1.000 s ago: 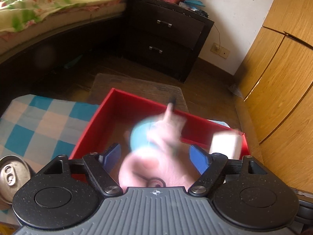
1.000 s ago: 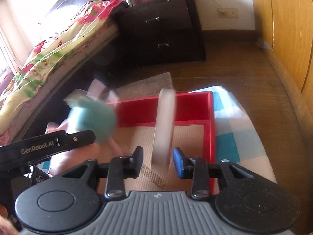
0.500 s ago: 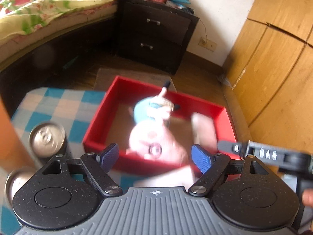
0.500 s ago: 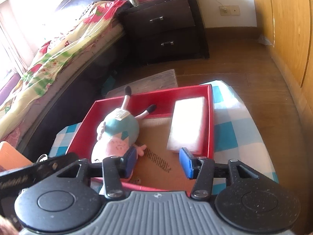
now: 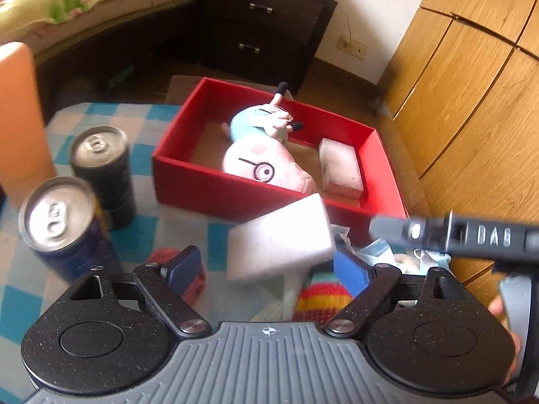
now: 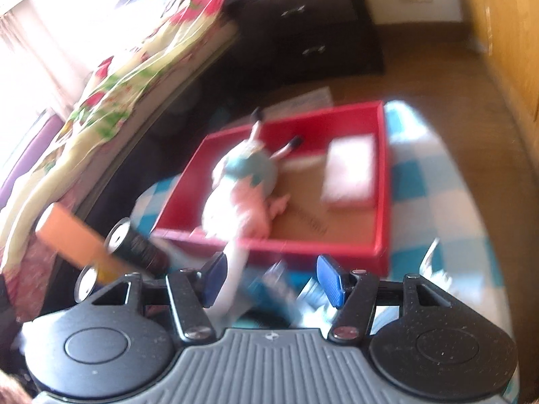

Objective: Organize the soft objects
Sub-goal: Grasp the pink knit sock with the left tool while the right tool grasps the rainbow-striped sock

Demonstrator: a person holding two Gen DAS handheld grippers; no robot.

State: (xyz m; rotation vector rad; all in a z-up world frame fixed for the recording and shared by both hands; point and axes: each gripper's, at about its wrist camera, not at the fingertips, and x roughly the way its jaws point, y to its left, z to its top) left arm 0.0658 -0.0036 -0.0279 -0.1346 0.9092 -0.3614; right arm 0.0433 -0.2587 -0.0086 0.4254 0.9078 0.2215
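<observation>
A red box (image 5: 235, 181) (image 6: 384, 181) stands on the checked tablecloth. Inside it lie a pink pig plush (image 5: 266, 165) (image 6: 246, 185) in a blue top and a white sponge (image 5: 340, 165) (image 6: 350, 171). A second white sponge (image 5: 279, 239) lies outside, against the box's front wall. My left gripper (image 5: 267, 266) hovers just before it, jaws opening, pads touching nothing. A rainbow-striped knit piece (image 5: 320, 299) and a red knit piece (image 5: 158, 256) lie under it. My right gripper (image 6: 273, 277) is open and still opening above blurred small items in front of the box.
Two drink cans (image 5: 97, 165) (image 5: 60, 222) and an orange carton (image 5: 20, 118) stand left of the box. Small packets (image 5: 377, 249) lie at its near right corner. A dark nightstand (image 5: 262, 20), a bed and a wooden wardrobe (image 5: 471, 101) surround the table.
Both grippers have drawn back from the red box. The plush left the left jaws and the white sponge left the right jaws; both now lie in the box. Both jaws stand wider.
</observation>
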